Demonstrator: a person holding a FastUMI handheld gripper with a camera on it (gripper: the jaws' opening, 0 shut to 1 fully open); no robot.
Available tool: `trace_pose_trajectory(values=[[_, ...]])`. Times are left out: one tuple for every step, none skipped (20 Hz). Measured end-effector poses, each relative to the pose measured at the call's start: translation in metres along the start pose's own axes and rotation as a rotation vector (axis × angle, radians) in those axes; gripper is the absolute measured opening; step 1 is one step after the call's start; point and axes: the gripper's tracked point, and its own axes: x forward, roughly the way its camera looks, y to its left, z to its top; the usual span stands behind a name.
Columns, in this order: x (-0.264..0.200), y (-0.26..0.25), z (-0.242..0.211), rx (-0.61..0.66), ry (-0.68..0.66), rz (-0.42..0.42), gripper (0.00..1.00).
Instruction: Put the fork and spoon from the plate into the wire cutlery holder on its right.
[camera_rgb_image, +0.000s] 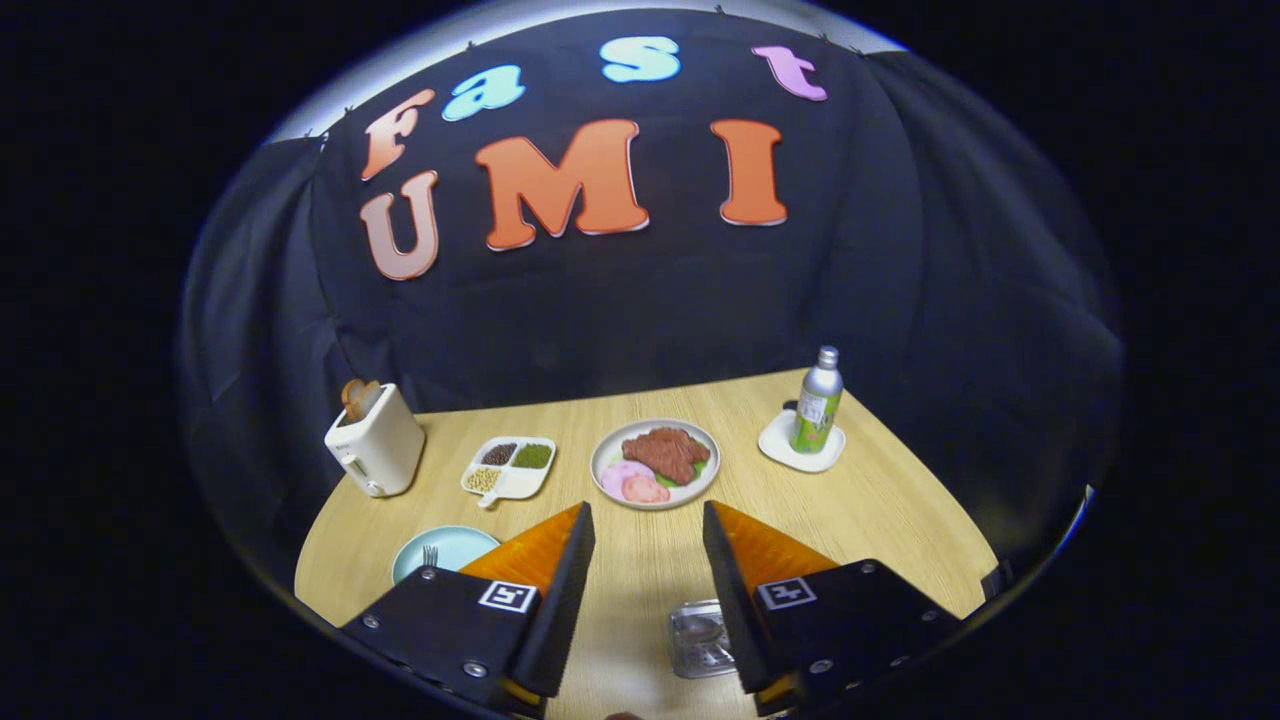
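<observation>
Fork (430, 553) on plate (455, 545), ten o'clock of the gripper (648, 540); holder (698, 640) between fingers spread wide, empty, ready to approach.

The gripper (648, 525) hangs above the table, tilted downward and forward; its two fingers (560, 570) stand wide apart, jaws parted with nothing between them; each finger tapers to a tip ahead, touching nothing.

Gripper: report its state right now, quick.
Gripper: open, fingers spread wide with bare table between them, holding nothing. The fork lies on the light blue plate beside the left finger.
</observation>
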Motion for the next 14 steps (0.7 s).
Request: trace_pose_trajectory(values=[[0.000,0.015,0.003,-0.010,-0.023,0.028,0.74],[0.001,0.029,0.008,-0.017,-0.046,0.055,0.77],[0.003,0.040,0.009,-0.027,-0.058,0.073,0.80],[0.003,0.053,0.011,-0.035,-0.066,0.093,0.82],[0.006,0.066,0.013,-0.039,-0.081,0.107,0.84],[0.008,0.079,0.015,-0.039,-0.098,0.127,0.85],[0.010,0.095,0.018,-0.038,-0.120,0.143,0.86],[0.013,0.108,0.019,-0.038,-0.134,0.158,0.86],[0.017,0.120,0.016,-0.041,-0.138,0.171,0.87],[0.021,0.133,0.012,-0.049,-0.134,0.183,0.87],[0.025,0.146,0.006,-0.059,-0.122,0.195,0.87],[0.030,0.159,-0.001,-0.068,-0.102,0.209,0.87],[0.034,0.173,-0.009,-0.076,-0.078,0.223,0.87],[0.038,0.185,-0.018,-0.083,-0.052,0.236,0.88]])
